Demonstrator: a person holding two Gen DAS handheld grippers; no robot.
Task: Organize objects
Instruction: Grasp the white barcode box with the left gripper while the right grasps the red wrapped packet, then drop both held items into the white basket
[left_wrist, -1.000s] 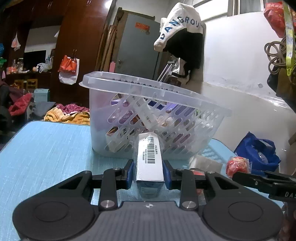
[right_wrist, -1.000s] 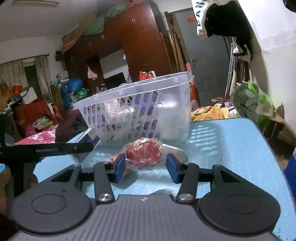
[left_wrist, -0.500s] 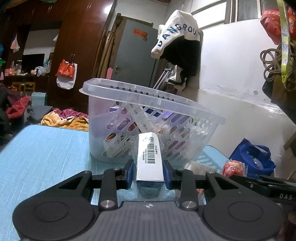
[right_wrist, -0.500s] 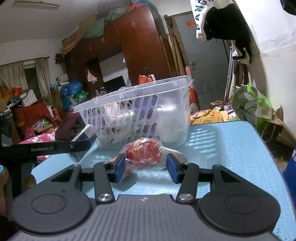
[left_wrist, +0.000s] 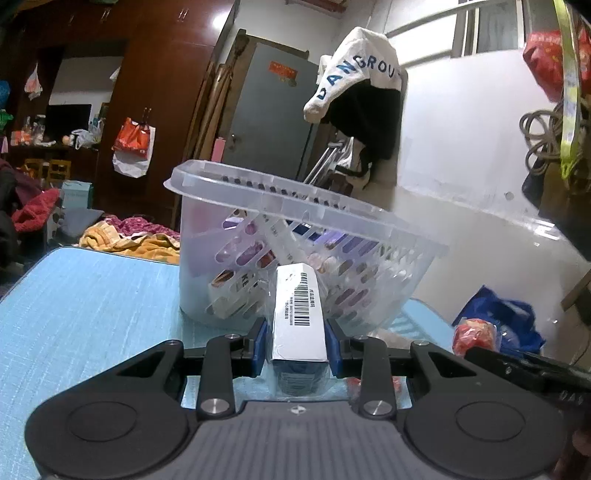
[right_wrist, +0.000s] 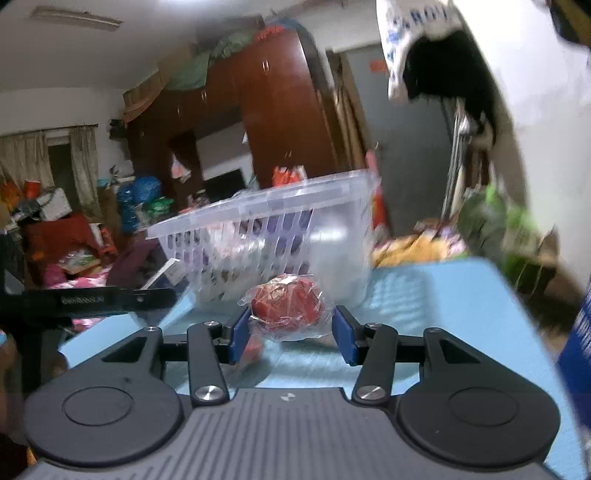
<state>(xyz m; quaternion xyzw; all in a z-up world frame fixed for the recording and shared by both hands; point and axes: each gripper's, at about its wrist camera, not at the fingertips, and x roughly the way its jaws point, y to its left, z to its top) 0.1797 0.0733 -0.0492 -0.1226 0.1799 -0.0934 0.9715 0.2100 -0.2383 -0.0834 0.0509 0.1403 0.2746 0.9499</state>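
My left gripper (left_wrist: 295, 345) is shut on a white box with a barcode (left_wrist: 298, 314), held just in front of a clear slotted plastic basket (left_wrist: 295, 236) that holds several packets. My right gripper (right_wrist: 290, 332) is shut on a red item wrapped in clear plastic (right_wrist: 284, 304), held above the blue table (right_wrist: 443, 306) close to the same basket (right_wrist: 266, 229). In the left wrist view the red item (left_wrist: 474, 332) shows at the right. In the right wrist view the left gripper's black body (right_wrist: 92, 299) crosses the left side.
The blue tablecloth (left_wrist: 81, 295) stretches left of the basket. A blue bag (left_wrist: 498, 317) sits past the table's right edge below a white wall. Clothes hang on the wall above the basket. A dark wardrobe and clutter fill the room behind.
Both grippers have risen slightly with their loads still held. The right wrist view has tilted and blurred with motion, and the basket sits lower in both views.
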